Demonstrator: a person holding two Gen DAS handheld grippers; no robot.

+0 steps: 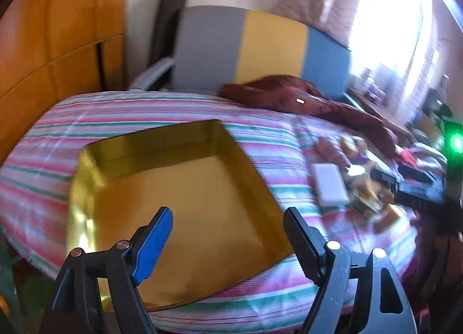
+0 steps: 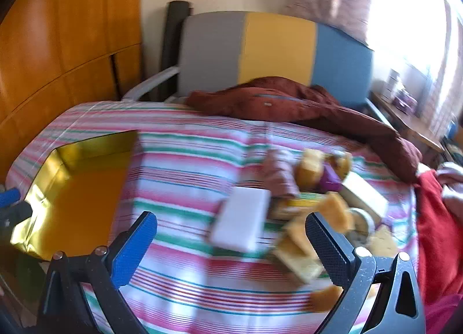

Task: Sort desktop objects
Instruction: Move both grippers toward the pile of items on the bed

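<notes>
Right of shallow gold cardboard tray point(image 2: 72, 189) | flat white rectangular block point(image 2: 241, 219): probably light, stiff; grip long edges | right gripper point(image 2: 231, 242), left gripper point(image 1: 228, 232) spread, empty

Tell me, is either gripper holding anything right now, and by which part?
Nothing is held. The left gripper is open above the gold tray; the right gripper is open near the white block.
</notes>
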